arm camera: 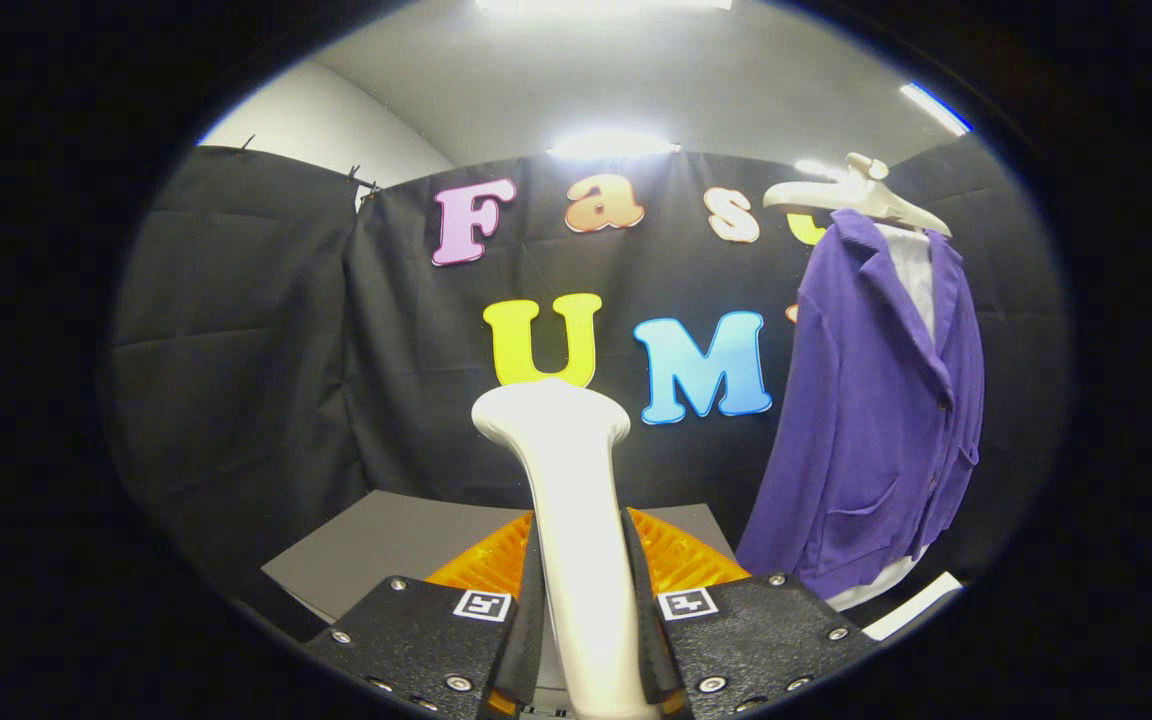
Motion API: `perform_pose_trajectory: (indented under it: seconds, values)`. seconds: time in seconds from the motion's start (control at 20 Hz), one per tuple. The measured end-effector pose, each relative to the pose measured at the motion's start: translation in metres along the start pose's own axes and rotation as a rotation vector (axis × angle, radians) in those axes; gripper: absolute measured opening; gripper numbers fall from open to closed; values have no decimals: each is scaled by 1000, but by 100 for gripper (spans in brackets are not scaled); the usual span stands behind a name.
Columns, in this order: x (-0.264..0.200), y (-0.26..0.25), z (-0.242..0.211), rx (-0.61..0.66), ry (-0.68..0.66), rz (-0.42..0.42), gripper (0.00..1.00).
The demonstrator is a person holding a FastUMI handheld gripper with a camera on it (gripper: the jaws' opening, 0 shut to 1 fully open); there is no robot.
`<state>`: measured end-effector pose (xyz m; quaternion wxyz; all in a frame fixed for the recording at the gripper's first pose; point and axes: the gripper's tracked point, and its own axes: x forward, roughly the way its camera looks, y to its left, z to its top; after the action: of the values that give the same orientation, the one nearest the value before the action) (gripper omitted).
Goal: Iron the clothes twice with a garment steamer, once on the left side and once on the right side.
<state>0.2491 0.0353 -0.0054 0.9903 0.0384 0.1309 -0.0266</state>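
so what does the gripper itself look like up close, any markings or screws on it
The gripper has two broad, flat finger bodies with a rough textured surface, each dotted with round silver screw heads along its edges. Each body carries a small square white tag with a black pattern near its inner top corner. The fingers are slim, ribbed strips on the inner edges. No cables show.

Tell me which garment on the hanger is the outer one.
The purple jacket; it hangs over the white shirt, which peeks out at collar and hem. The gripper clamps the steamer.
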Motion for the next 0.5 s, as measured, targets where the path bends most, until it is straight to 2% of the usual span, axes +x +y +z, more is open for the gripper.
perform_pose_trajectory:
  seconds: [0.3,0.5]
  values:
    - [-68,-36,1,-6,-132,20,39]
    - [-90,-64,22,6,-224,-20,39]
